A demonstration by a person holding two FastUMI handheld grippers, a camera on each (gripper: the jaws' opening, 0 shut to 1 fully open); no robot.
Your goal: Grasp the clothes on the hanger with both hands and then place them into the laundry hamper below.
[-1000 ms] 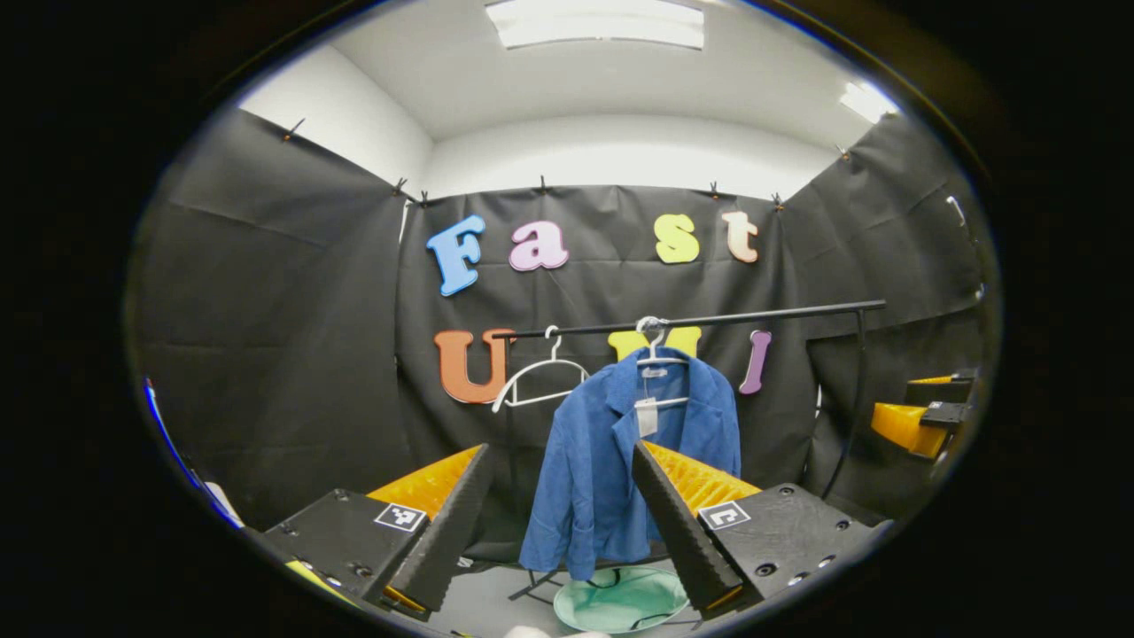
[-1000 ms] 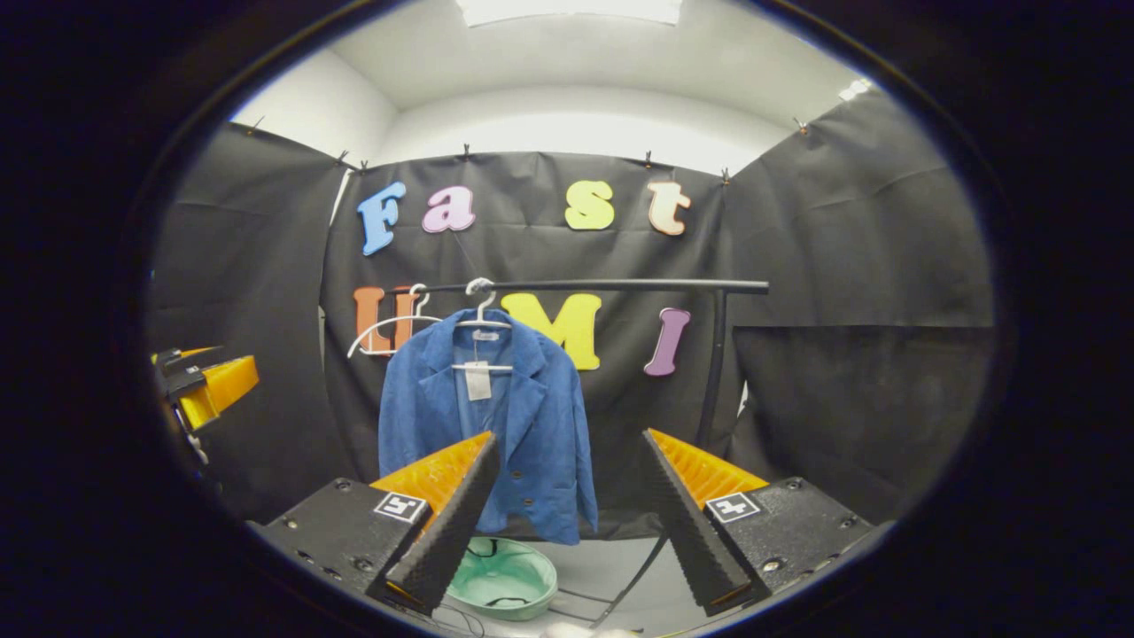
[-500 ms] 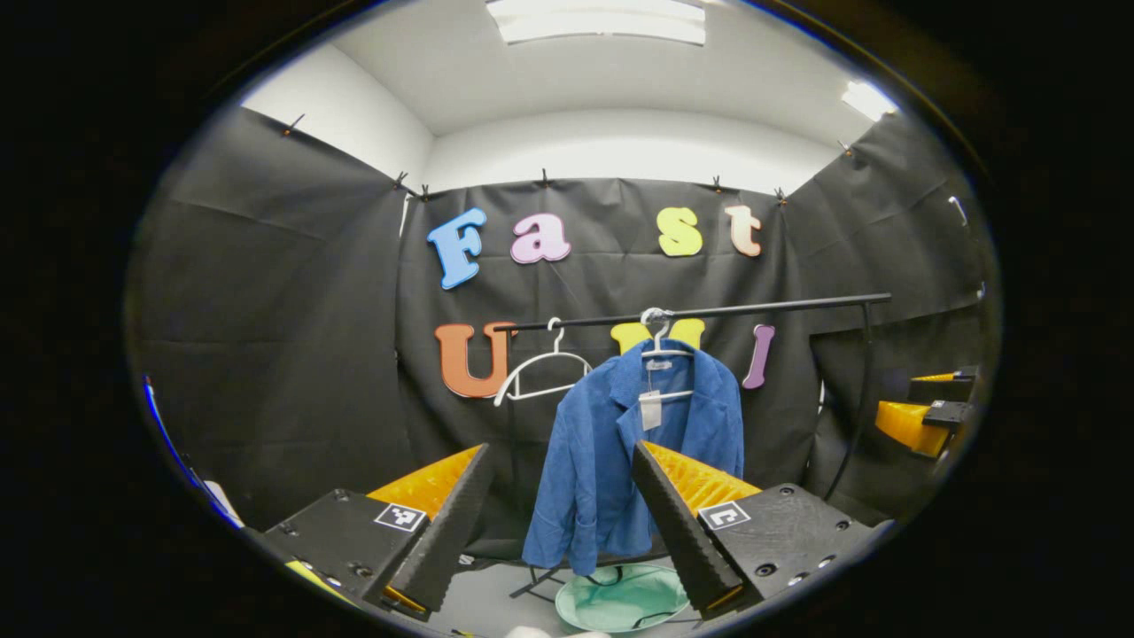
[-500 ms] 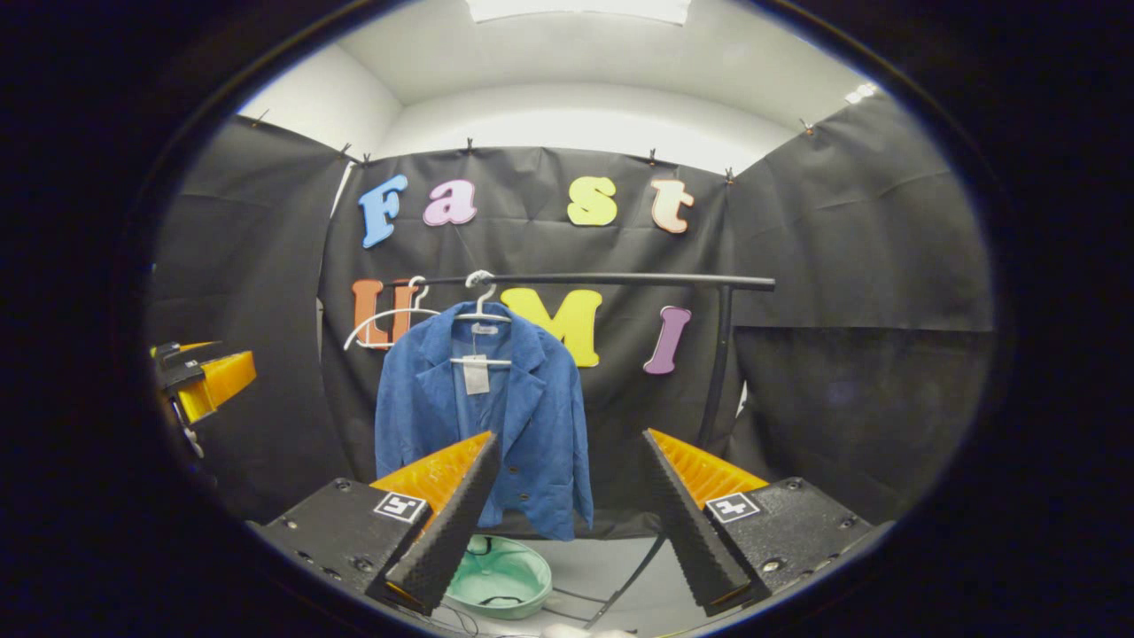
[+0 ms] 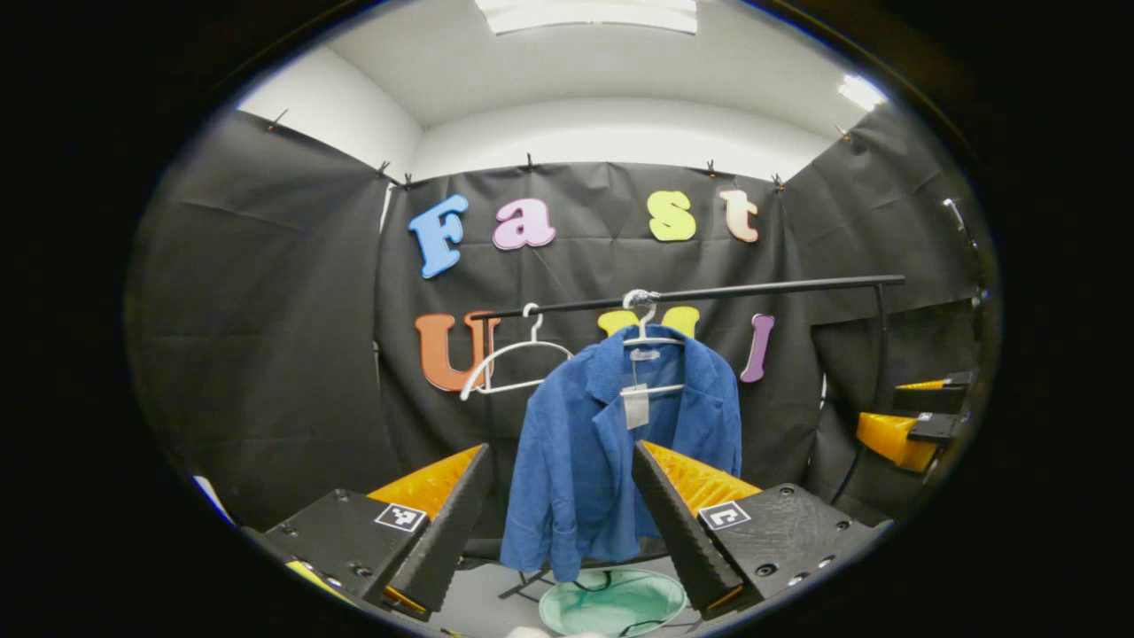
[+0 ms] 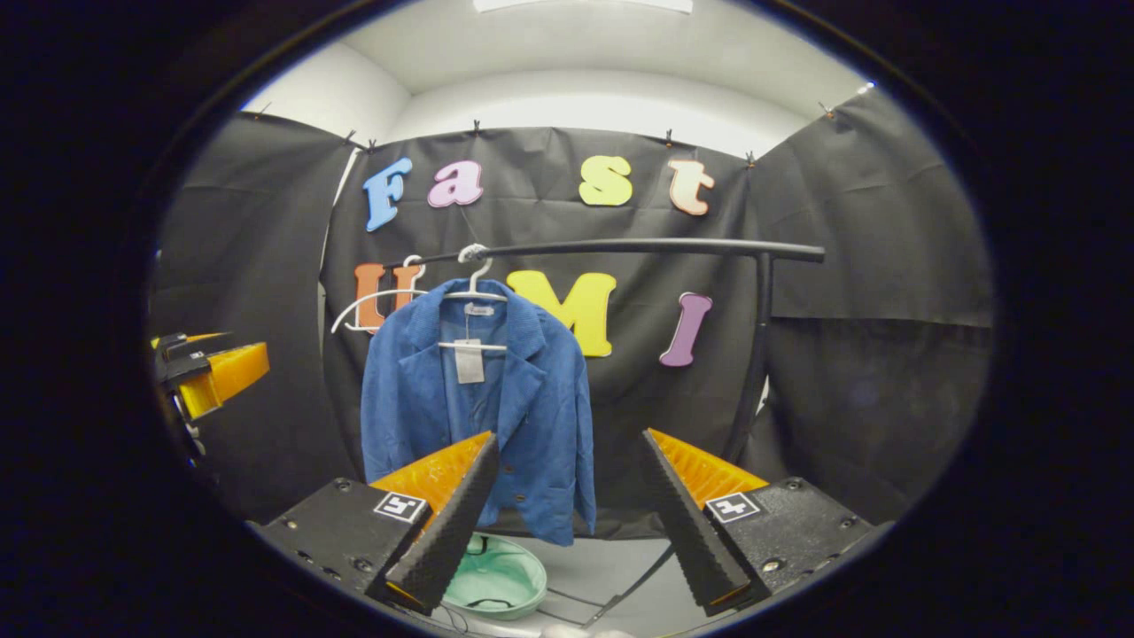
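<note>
The blue jacket [image 5: 620,452] hangs on a white hanger [image 6: 474,292] above the green hamper [image 6: 496,580]. Both claws, left claw [image 5: 558,514] and right claw [image 6: 567,509], are spread, holding nothing. Soft and floppy, it looks best pinched at the 2 shoulders.

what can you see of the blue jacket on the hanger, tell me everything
The blue jacket looks like a soft, textured fabric, with a notched collar and long sleeves hanging straight down. It hangs open on a white hanger hooked over the black rail, and a pale tag dangles at the chest. Dark buttons show near the hem. The green hamper sits on the floor below. Neither gripper touches it.
</note>
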